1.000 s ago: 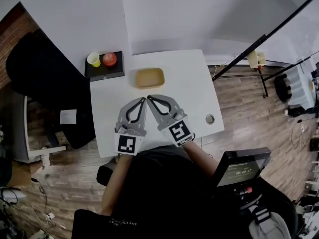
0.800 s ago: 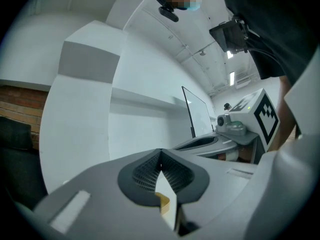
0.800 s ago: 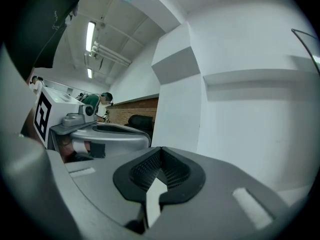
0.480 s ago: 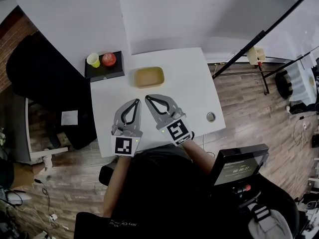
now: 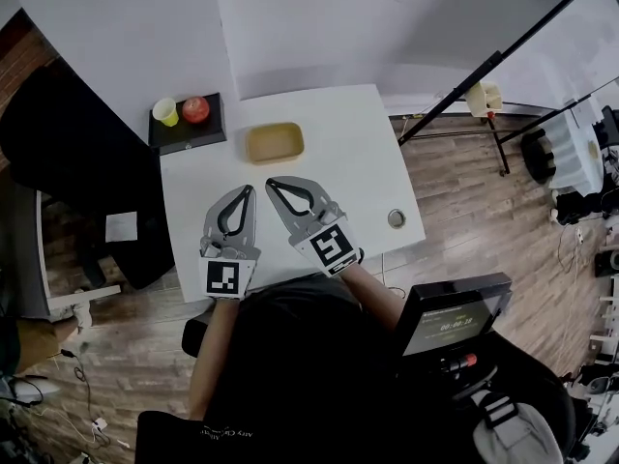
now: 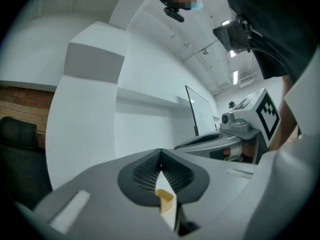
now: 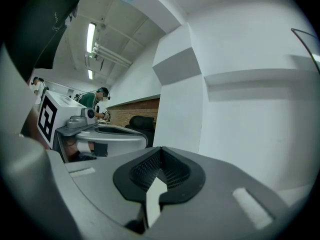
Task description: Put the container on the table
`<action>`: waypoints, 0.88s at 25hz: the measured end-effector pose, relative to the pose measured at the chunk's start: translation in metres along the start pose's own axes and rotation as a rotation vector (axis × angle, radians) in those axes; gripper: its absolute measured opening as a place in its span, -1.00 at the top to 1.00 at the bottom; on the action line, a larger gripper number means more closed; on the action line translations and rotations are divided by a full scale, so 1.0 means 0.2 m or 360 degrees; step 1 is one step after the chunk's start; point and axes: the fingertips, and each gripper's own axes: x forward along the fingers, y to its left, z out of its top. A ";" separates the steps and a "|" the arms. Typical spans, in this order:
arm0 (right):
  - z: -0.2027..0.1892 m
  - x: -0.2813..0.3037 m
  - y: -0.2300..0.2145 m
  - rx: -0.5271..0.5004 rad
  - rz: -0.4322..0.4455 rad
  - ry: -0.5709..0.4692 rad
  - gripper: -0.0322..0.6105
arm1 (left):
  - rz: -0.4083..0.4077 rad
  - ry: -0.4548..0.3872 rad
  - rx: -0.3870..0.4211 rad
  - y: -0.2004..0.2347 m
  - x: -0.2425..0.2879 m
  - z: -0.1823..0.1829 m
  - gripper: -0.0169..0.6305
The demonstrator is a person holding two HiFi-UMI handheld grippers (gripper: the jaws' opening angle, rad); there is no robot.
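Up near the far edge of a white table [image 5: 358, 162]: tan container [image 5: 275, 143], sitting flat on bare tabletop, touching nothing. Far-left corner taken by a black tray [image 5: 189, 135] carrying a yellow cup [image 5: 165, 112] and a red apple [image 5: 195, 109]. Small round thing [image 5: 396, 218] close to the right edge, can't tell what. Plenty of bare white between container and near edge, shared by left gripper [image 5: 249, 190] and right gripper [image 5: 271, 183] side by side, tips close together, both pinched fully closed on nothing. Wood floor [image 5: 464, 201] on both sides, black chair [image 5: 68, 153] just beside the left edge, black pole [image 5: 484, 66] slanting off past the far-right corner, white wall [image 5: 319, 27] behind. Readable stuff: only square black-and-white markers on the gripper cubes, plus digits on a screen [image 5: 450, 319] lower right, too small to make out.
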 end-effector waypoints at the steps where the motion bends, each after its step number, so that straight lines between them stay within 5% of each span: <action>1: -0.01 0.00 0.00 -0.0001 0.0000 0.0006 0.86 | -0.0001 -0.0001 -0.0001 0.00 0.00 0.00 0.94; 22: -0.05 0.00 0.03 0.0030 0.0052 0.0061 0.86 | -0.0022 0.0028 0.0024 -0.02 -0.01 -0.02 0.94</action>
